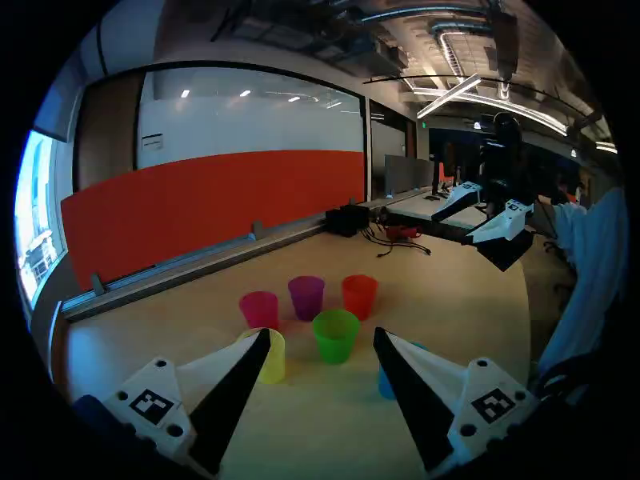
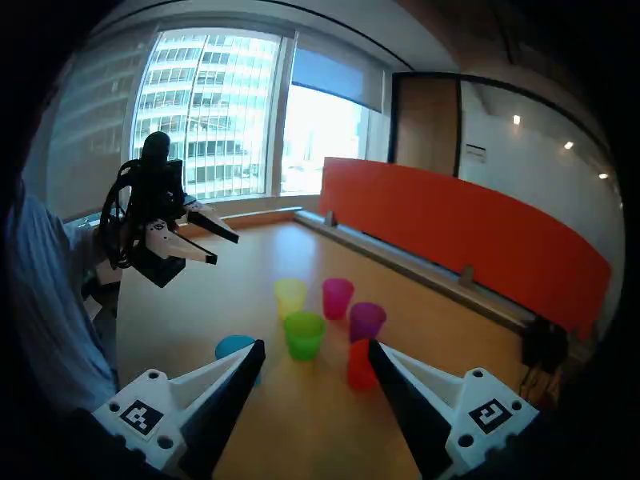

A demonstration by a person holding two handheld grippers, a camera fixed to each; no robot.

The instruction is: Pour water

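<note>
Tapered, smooth, translucent plastic, clustered mid-desk (image 1: 456, 296) on pale wood: pink cup (image 1: 259, 310), purple cup (image 1: 306, 297) and orange cup (image 1: 359, 295) towards the far edge, with yellow cup (image 1: 274, 360), green cup (image 1: 335, 336) and blue cup (image 1: 385, 386) nearer. Left gripper (image 1: 320, 331) has jaws apart, empty, with the green cup framed between the tips. Right gripper (image 2: 315, 342) is likewise apart and empty, the orange cup just beside its right finger.

Translucent, glossy plastic cups (image 1: 335, 334) on a smooth, pale wood-look table (image 1: 456, 296)
</note>
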